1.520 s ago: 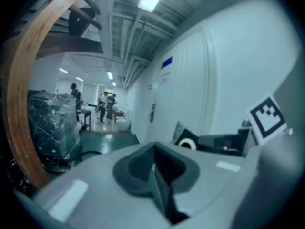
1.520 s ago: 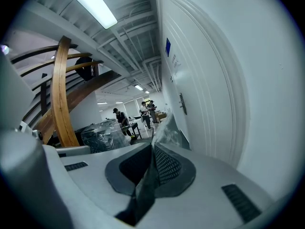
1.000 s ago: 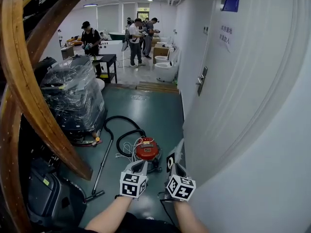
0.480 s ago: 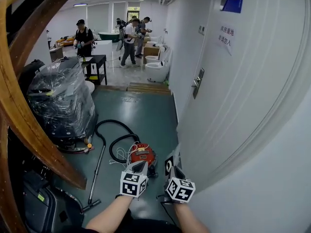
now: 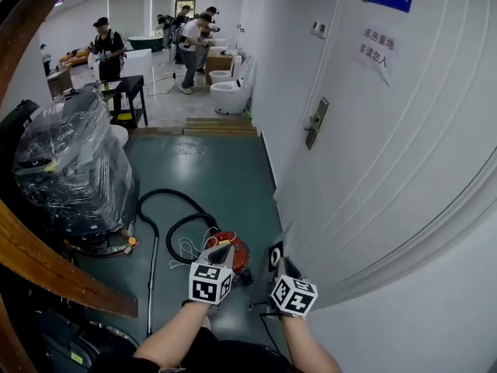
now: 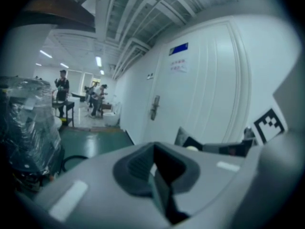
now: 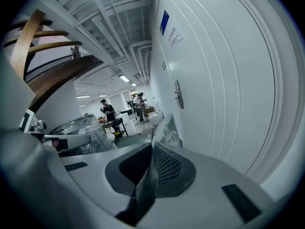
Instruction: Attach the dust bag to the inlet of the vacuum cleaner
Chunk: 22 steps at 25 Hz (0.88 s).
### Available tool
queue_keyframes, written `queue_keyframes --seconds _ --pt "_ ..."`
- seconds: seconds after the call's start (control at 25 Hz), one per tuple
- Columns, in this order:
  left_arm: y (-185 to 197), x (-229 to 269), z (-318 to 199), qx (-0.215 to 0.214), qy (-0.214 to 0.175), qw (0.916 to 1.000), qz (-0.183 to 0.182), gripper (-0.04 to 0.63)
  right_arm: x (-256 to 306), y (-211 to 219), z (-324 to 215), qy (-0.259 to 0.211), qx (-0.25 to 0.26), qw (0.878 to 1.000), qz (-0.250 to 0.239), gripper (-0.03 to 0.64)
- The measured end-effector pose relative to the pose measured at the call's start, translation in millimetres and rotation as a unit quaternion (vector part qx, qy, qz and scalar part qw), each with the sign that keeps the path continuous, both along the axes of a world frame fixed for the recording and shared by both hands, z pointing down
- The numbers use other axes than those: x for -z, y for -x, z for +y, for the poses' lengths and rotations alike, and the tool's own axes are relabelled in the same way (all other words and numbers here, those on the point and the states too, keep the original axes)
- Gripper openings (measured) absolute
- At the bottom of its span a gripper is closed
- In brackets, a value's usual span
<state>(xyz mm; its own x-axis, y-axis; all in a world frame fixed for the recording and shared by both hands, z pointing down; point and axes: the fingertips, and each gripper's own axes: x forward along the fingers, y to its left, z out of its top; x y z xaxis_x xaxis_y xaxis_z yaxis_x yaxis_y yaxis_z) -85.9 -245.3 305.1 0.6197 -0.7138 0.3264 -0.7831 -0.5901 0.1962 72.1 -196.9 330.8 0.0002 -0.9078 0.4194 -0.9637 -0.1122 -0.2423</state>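
The red vacuum cleaner (image 5: pixel 233 249) sits on the green floor beside the white wall, its black hose (image 5: pixel 166 207) looped behind it. My left gripper (image 5: pixel 220 253) is shut with nothing in it, and in the head view its tip overlaps the vacuum's near side. In the left gripper view the left gripper's (image 6: pixel 155 165) jaws are pressed together. My right gripper (image 5: pixel 281 264) is shut on the grey dust bag (image 5: pixel 285 235), a thin sheet that sticks up past the jaws. The right gripper view shows the right gripper (image 7: pixel 151 162) clamping the bag (image 7: pixel 165 130).
A plastic-wrapped machine (image 5: pixel 68 168) stands at the left, and a wooden stair beam (image 5: pixel 54 274) crosses the lower left. The vacuum's wand (image 5: pixel 151 274) lies on the floor. A white door (image 5: pixel 349 154) fills the right. Several people (image 5: pixel 105 43) and toilets (image 5: pixel 225 93) are far down the room.
Both grippers have moved forward along the wall. The vacuum cleaner now lies closer, right at the left gripper's tip. The bag has stayed in the right gripper.
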Motion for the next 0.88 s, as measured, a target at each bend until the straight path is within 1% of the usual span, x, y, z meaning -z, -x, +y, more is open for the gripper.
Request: queue_keyframes --seconds 0.12,0.28,0.52,0.72,0.88 --pt "7.6 -5.1 -26.9 -0.022 0.005 0.9998 0.000 -0.003 -6.0 8.1 -18.6 0.005 -0.023 1.000 0.003 0.018" --pt "7.4 -18.4 -51.4 -0.056 0.020 0.9982 -0.003 -0.003 -14.3 14.3 -36.0 0.010 -0.056 0.998 0.004 0.018" --pt "1.3 -45.6 -61.9 -0.112 0.042 0.9928 -0.006 -0.003 -28.6 10.1 -41.1 0.012 -0.115 0.993 0.002 0.018" --pt "-0.7 -73.9 -66.1 -0.133 0.063 0.9891 -0.014 -0.003 -48.7 3.5 -37.2 0.024 -0.150 0.988 -0.004 0.018" --pt "-9.3 -96.3 -69.6 -0.142 0.082 0.9860 -0.030 -0.003 -69.1 -9.9 -33.2 0.044 -0.168 0.985 -0.015 0.018"
